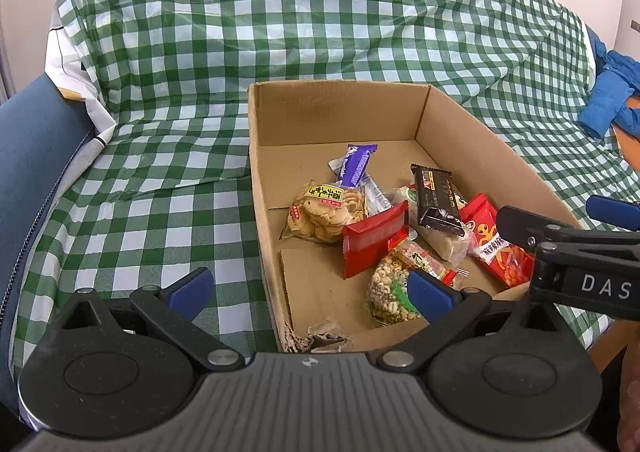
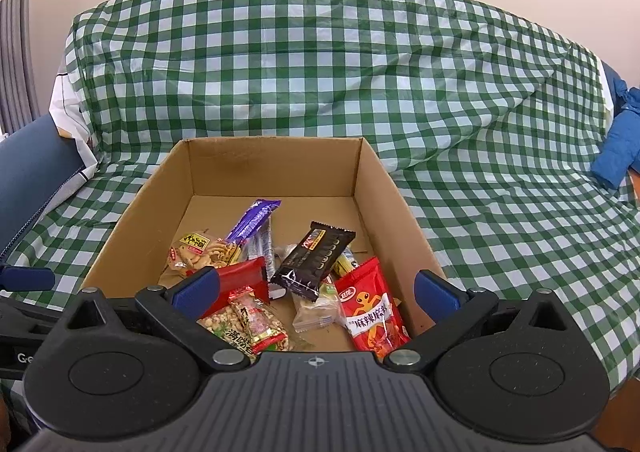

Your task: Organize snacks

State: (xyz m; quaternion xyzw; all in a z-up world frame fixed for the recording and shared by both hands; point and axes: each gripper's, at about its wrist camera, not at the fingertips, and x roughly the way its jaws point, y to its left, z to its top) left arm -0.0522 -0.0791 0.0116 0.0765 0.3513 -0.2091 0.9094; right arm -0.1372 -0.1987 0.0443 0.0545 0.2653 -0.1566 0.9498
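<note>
Left wrist view: the left tool (image 1: 310,294) stands with its jaws spread wide and nothing between them, straddling the near-left wall of the cardboard box (image 1: 256,155). The snacks lie heaped ahead and to its right on the box floor: a clear bag of biscuits (image 1: 320,213), a purple bar (image 1: 356,165), a black wrapper (image 1: 436,197) and a red packet (image 1: 374,238). The right tool (image 1: 560,228) enters from the right, over the box's right wall. Right wrist view: the right tool (image 2: 316,292) is likewise spread and empty, poised above the near end of the box, with a red peanut pouch (image 2: 374,312) just ahead. Judged light, crinkly, slippery; the biscuits look breakable, so pinch at a crimped end seam. The box walls hem in sideways travel; the checked cloth (image 2: 500,131) around the box offers open room, and the box's far half is bare.
</note>
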